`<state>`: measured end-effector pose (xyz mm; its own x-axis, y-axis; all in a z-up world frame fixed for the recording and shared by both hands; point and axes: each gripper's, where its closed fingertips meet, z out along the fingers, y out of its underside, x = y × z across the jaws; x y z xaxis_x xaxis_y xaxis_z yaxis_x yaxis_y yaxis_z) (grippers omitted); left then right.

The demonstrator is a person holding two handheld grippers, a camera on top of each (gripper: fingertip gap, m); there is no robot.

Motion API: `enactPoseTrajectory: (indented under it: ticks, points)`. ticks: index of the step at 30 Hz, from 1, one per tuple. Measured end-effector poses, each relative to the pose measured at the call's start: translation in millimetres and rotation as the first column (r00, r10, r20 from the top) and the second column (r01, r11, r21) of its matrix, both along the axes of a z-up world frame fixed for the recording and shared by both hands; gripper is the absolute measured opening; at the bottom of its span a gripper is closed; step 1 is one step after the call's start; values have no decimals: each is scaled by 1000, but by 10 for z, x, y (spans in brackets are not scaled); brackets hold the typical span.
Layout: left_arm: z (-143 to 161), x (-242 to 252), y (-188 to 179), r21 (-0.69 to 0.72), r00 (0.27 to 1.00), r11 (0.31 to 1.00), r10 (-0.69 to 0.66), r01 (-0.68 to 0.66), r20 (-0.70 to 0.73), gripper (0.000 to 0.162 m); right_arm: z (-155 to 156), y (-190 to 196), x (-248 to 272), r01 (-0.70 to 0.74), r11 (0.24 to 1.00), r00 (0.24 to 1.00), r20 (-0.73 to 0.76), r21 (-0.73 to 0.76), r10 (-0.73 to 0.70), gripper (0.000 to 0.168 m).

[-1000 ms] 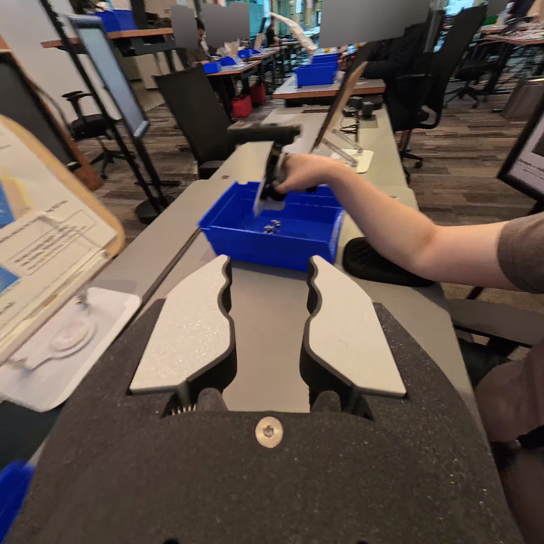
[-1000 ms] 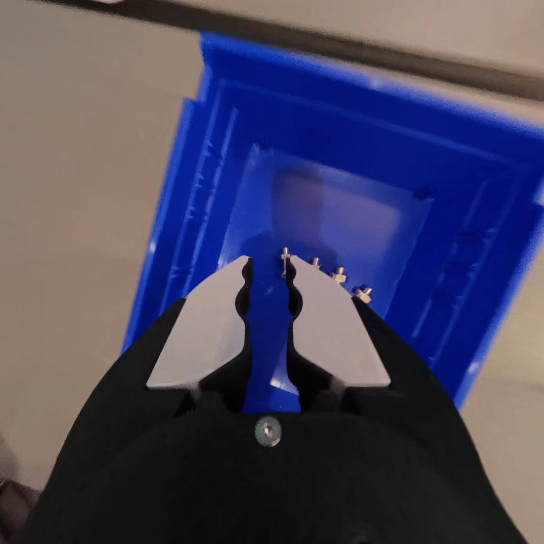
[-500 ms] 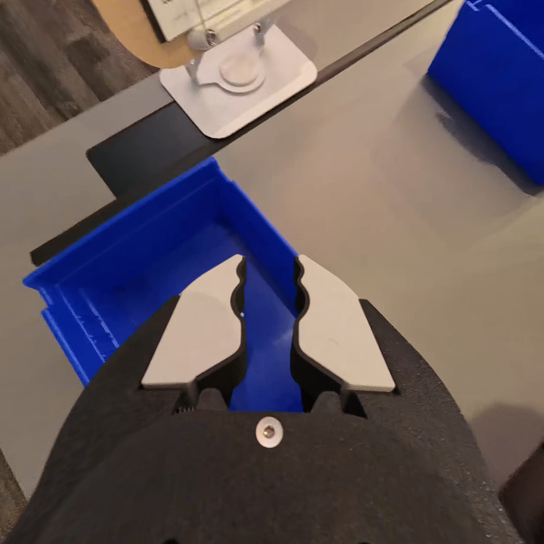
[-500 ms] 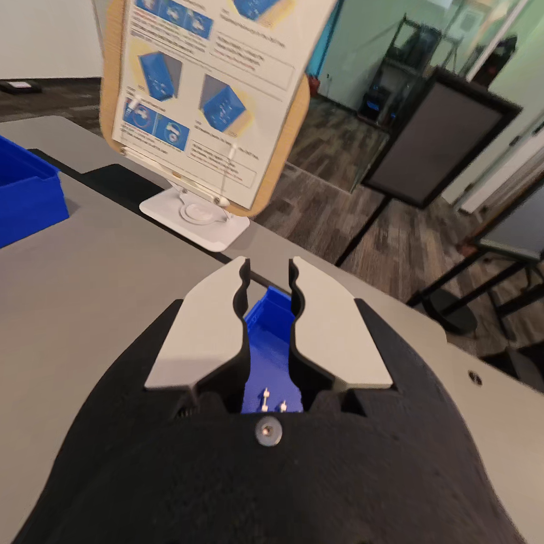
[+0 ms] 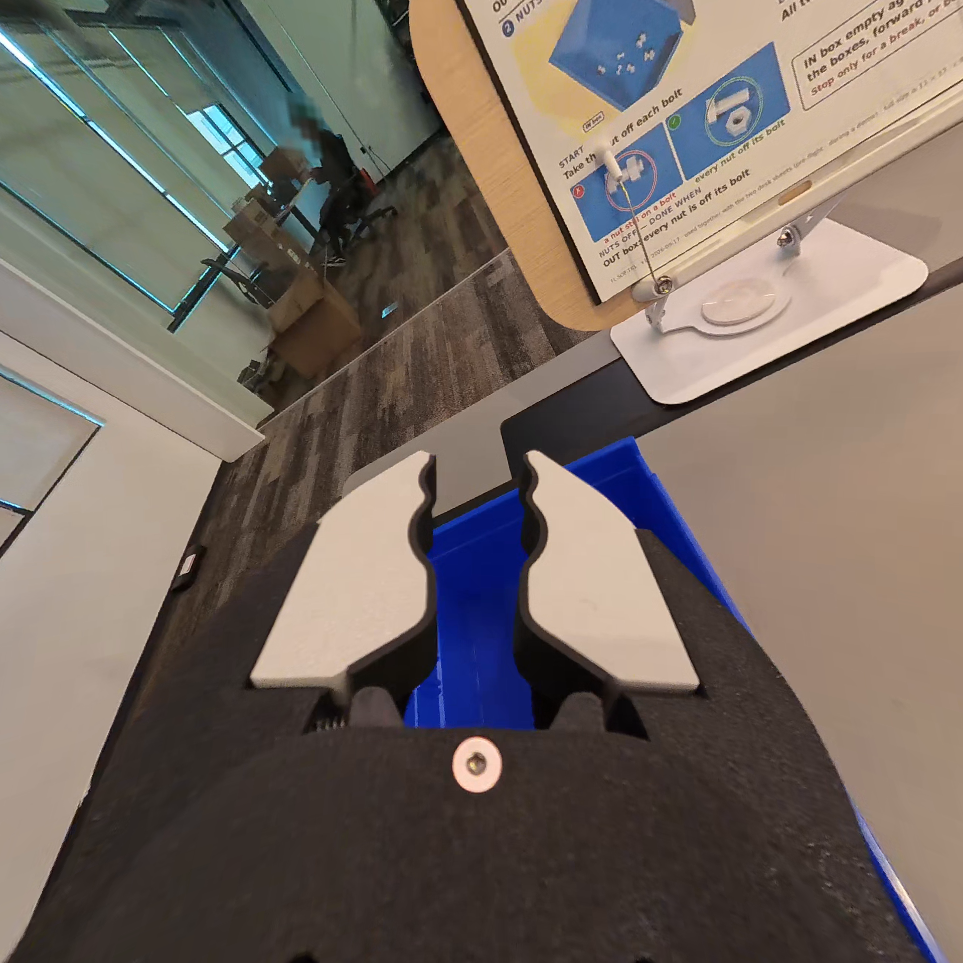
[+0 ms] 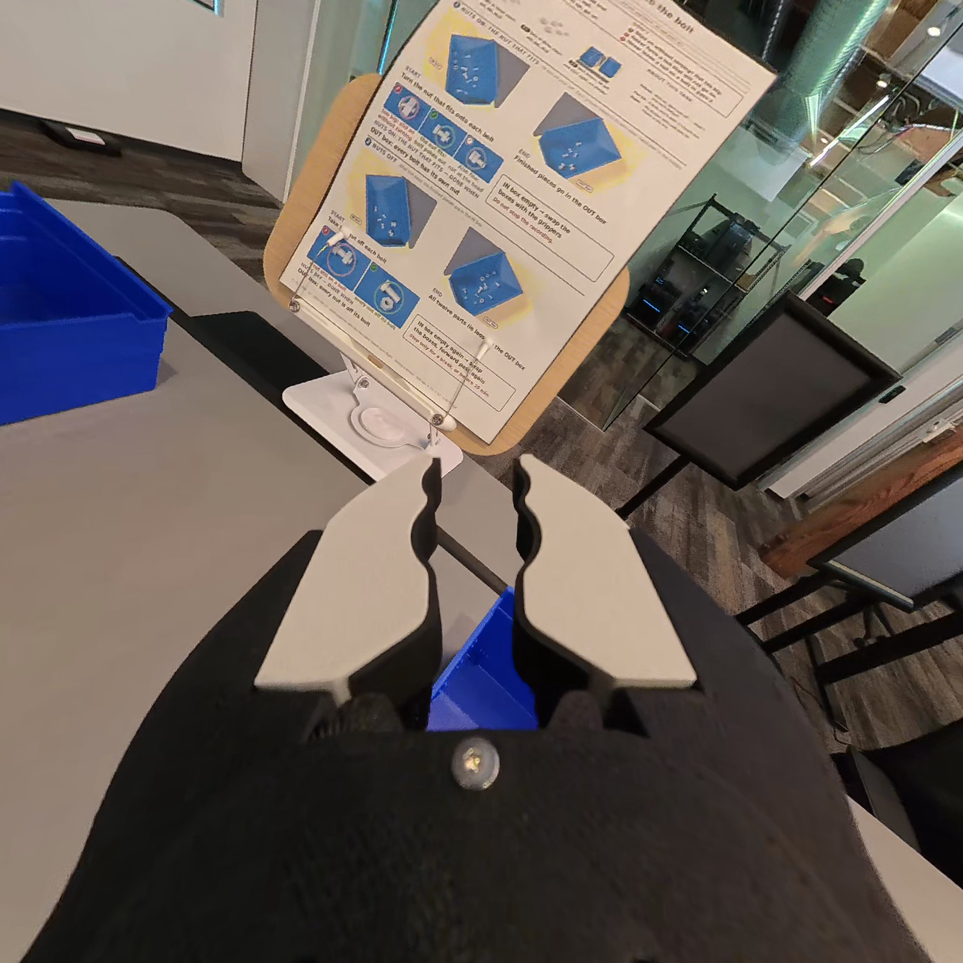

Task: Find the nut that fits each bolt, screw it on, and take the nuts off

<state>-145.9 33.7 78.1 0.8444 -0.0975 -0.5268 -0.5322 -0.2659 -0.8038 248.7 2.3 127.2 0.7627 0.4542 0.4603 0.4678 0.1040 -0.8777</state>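
My left gripper (image 5: 478, 458) is open and empty, held above a blue bin (image 5: 693, 578) whose inside shows between the fingers; I see no bolts or nuts in the part that shows. My right gripper (image 6: 477, 464) is open and empty above a second blue bin (image 6: 484, 672), of which only a corner shows between the fingers. The first bin also shows at the left of the right wrist view (image 6: 68, 323). No bolts or nuts show in either view.
An instruction board on a white stand (image 6: 375, 417) stands at the grey table's far edge (image 6: 156, 521); it also shows in the left wrist view (image 5: 729, 323). A dark screen on a stand (image 6: 771, 396) is on the floor beyond. My right fingertips sit around 40 cm from my left ones.
Both grippers have tilted upward. The left view now looks past its bin to the floor and board. The bolts seen under the right gripper have dropped out of sight.
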Motion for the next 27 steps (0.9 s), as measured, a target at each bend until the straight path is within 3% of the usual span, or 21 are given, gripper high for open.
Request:
enactPoseTrajectory:
  ticks: [6,9,11,14,16,18,20,27]
  points:
    - [7,-13,-30,-10,1000,1000,4,-4,-8,30,-75,15,-71,-6,1000,1000,21,-25,6,28]
    - [-259,-190,-92,-191,999,981,45,-39,31,27,-132,41,-67,7,999,999,38,-48,-5,30]
    - [-680,-316,-224,-454,972,891,115,-9,206,33,-190,62,-70,10,997,999,46,-78,-6,32]
    - [-1186,-314,-354,-682,886,712,197,165,420,17,-270,102,-84,14,994,998,56,-113,-7,35]
    - [-1422,-464,-299,-725,901,678,232,120,366,10,-316,120,-108,11,992,998,65,-127,-2,35]
    - [-1637,-562,-310,-787,902,614,304,60,306,24,-357,134,-128,12,990,997,79,-138,-1,36]
    - [-1815,-503,-361,-837,897,539,320,93,306,24,-392,146,-145,15,989,996,93,-145,-1,36]
    - [-2123,-499,-400,-898,901,434,358,71,244,22,-487,179,-176,25,986,990,139,-164,-2,36]
